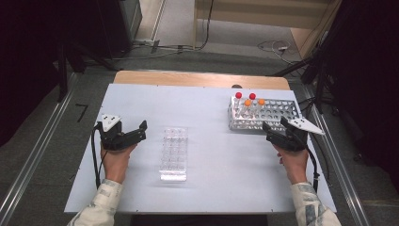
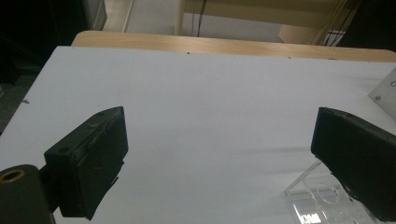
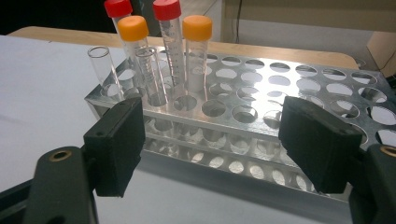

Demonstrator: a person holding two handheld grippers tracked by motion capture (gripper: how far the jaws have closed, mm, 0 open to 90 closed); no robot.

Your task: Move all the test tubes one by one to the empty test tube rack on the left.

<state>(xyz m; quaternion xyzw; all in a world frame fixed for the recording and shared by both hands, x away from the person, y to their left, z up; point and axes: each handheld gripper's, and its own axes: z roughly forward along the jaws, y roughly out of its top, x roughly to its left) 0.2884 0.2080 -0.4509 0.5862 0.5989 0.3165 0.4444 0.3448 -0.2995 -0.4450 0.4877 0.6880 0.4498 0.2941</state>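
A metal tube rack (image 1: 275, 112) stands at the table's far right. Its left end holds two red-capped tubes (image 1: 238, 95), two orange-capped tubes (image 1: 247, 102) and two uncapped clear tubes (image 3: 101, 66). A clear acrylic rack (image 1: 173, 153) lies empty at mid table. My right gripper (image 1: 283, 126) is open just in front of the metal rack (image 3: 327, 84), nothing between its jaws, with an orange-capped tube (image 3: 197, 28) ahead. My left gripper (image 1: 121, 126) is open wide, left of the acrylic rack (image 2: 317, 196), over bare table.
The white tabletop (image 1: 207, 108) has a wooden strip (image 1: 197, 79) along its far edge. Cables (image 1: 273, 46) lie on the floor beyond. Dark stands (image 1: 324, 70) flank the table's right side.
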